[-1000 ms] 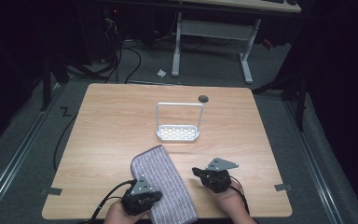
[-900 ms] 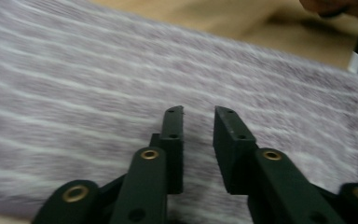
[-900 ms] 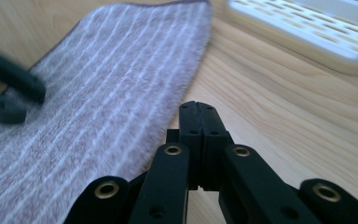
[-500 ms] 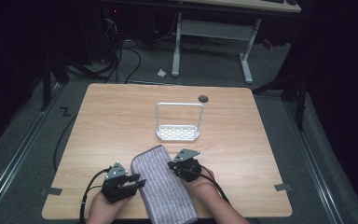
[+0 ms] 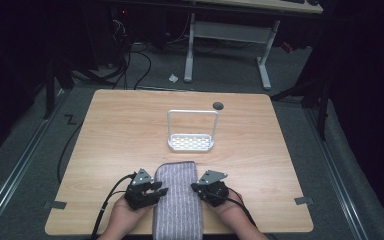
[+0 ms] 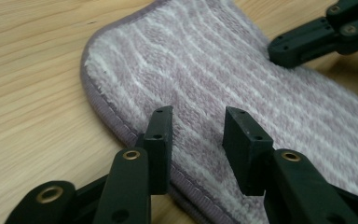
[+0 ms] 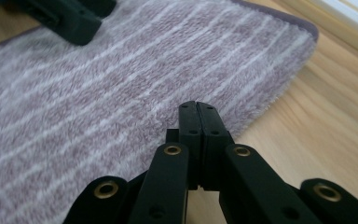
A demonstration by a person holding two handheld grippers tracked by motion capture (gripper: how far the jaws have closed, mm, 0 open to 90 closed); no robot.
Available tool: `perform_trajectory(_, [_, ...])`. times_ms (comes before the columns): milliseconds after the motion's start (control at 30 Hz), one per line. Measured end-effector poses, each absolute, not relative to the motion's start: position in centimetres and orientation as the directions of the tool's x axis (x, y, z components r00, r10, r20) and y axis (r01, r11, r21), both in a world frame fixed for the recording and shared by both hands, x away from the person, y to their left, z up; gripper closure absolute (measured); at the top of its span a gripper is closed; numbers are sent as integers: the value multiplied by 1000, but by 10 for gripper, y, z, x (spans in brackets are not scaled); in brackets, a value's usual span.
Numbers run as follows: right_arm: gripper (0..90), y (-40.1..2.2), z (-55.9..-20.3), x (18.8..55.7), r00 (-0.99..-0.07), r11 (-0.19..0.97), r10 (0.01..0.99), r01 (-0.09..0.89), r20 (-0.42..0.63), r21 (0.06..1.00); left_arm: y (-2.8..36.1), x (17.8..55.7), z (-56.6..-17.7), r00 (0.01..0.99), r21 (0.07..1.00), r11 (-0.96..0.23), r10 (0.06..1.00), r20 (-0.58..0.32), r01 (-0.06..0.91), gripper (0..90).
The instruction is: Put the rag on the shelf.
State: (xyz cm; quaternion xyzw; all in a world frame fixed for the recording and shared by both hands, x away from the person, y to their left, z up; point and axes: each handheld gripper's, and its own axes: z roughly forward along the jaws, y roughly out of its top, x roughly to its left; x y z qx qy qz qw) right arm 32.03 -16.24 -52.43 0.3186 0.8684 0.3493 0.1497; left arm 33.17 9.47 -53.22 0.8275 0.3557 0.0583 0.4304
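A folded grey-purple striped towel lies lengthwise at the table's near edge, its far end toward the white rack. My left gripper sits at the towel's left edge. In the left gripper view it is open, its jaws low over the towel just inside the hem. My right gripper is at the towel's right edge. In the right gripper view it is shut, with no cloth visible between the jaws, above the towel near its border.
The white rack has a perforated base and a tall wire handle, and stands mid-table beyond the towel. A round hole lies behind it. Bare wooden table stretches left, right and far. Cables trail from both grippers toward the near edge.
The towel has turned from a slant to lie straight toward the rack. My right gripper came in to the towel's right edge, and the left one closed in on the left edge.
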Motion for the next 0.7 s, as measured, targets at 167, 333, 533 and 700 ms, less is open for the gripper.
perform_trajectory(167, [890,-193,-526,302,-720,506,694,479,-10,717,76,323,-533,775,762,-391,592,-221,516,604])
perform_trajectory(333, [882,-197,-529,295,-706,477,708,482,4,735,83,323,-526,752,774,-365,626,-207,518,514])
perform_trajectory(533, [867,-194,-530,300,-714,470,700,482,20,739,90,351,-526,658,781,-280,723,-211,558,378])
perform_trajectory(700, [860,-194,-530,300,-720,478,694,477,15,738,79,366,-533,644,745,-281,723,-250,605,457])
